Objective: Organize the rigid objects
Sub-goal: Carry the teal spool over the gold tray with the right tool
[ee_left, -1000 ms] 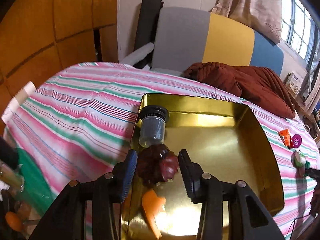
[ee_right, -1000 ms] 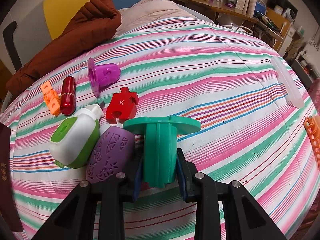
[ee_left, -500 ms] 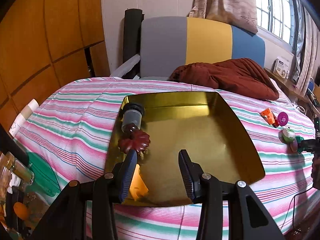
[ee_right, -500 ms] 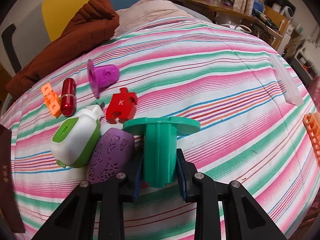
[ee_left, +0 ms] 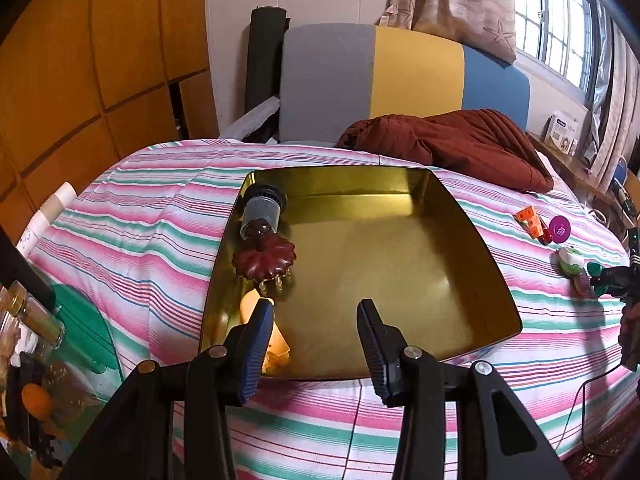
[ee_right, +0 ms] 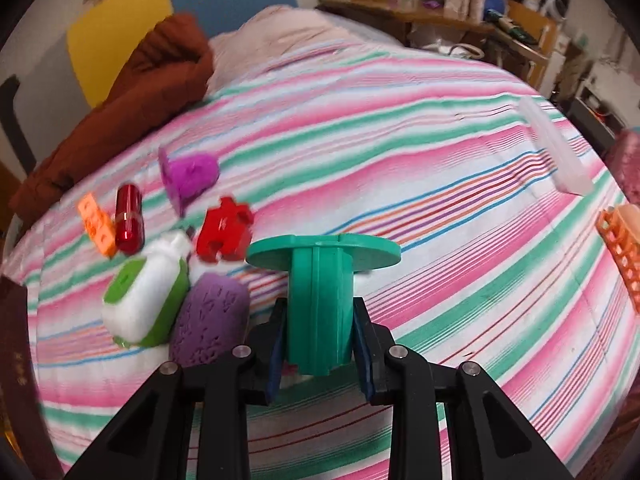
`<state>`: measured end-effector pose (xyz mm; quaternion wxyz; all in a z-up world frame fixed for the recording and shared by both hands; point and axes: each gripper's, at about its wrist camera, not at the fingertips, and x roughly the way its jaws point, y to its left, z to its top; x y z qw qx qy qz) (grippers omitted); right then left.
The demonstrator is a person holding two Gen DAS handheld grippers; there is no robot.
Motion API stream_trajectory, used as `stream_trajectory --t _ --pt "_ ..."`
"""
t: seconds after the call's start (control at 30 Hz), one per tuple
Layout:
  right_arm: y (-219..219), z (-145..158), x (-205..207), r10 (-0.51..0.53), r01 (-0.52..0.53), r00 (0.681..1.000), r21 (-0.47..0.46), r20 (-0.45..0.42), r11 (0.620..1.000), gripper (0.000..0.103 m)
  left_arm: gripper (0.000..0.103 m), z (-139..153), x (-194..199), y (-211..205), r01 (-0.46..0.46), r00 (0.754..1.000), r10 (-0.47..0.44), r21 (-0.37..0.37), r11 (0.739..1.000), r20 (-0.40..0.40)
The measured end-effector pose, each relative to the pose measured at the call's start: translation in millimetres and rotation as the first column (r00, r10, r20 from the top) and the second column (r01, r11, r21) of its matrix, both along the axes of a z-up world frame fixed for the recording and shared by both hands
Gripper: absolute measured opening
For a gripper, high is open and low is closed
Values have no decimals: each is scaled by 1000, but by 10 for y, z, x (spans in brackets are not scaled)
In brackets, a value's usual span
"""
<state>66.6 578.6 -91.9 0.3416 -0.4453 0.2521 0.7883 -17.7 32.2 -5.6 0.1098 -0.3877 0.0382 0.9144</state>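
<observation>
In the left wrist view the left gripper [ee_left: 316, 340] stands open and empty over the gold tray [ee_left: 472, 216], while in the right wrist view, somewhat blurred, the right gripper [ee_right: 320, 340] clamps the green spool [ee_right: 320, 300] above the striped bedcover [ee_right: 440, 200].

1. The left wrist camera is sitting behind the left gripper [ee_left: 316, 344], looking forward and downward across the near edge of the gold tray [ee_left: 492, 264] toward the headboard [ee_left: 400, 80] and window.
2. The right wrist camera is riding behind the right gripper [ee_right: 320, 332], tilting more steeply down and hanging close over the striped bedspread [ee_right: 440, 200].
3. Both views are sharing the bedspread, the brown blanket [ee_left: 460, 140] and the cluster of small toys [ee_right: 160, 240]; the left view is also catching the right gripper at its right edge.
</observation>
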Motion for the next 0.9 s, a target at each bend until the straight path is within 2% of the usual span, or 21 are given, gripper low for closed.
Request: stream_trajectory --t 0.1,0.23,0.37,0.5,0.57,0.67,0.9 --pt "-58 114 42 -4 5 999 27 -49 1000 30 44 -7 31 -17 0 1000 0 3 1000 1" --pt "-253 252 8 42 -38 996 54 -82 998 30 44 -37 57 -35 5 1000 -5 3 1000 6" --pt "-564 425 -69 135 -123 984 101 -115 987 30 44 -74 73 -56 4 1000 -4 -12 1000 4" --pt "-1041 599 -198 254 -235 954 133 -157 963 30 44 -102 77 -71 0 1000 0 -12 1000 7" --pt "-1291 708 -287 319 -296 930 144 -183 944 30 44 -103 79 -82 0 1000 0 -10 1000 5" --pt "-1818 864 -455 435 -410 876 151 -210 899 30 44 -103 76 -101 -4 1000 4 -10 1000 3" --pt "-3011 916 -876 649 -644 720 111 -245 757 30 44 -114 81 -170 -14 1000 14 -4 1000 5"
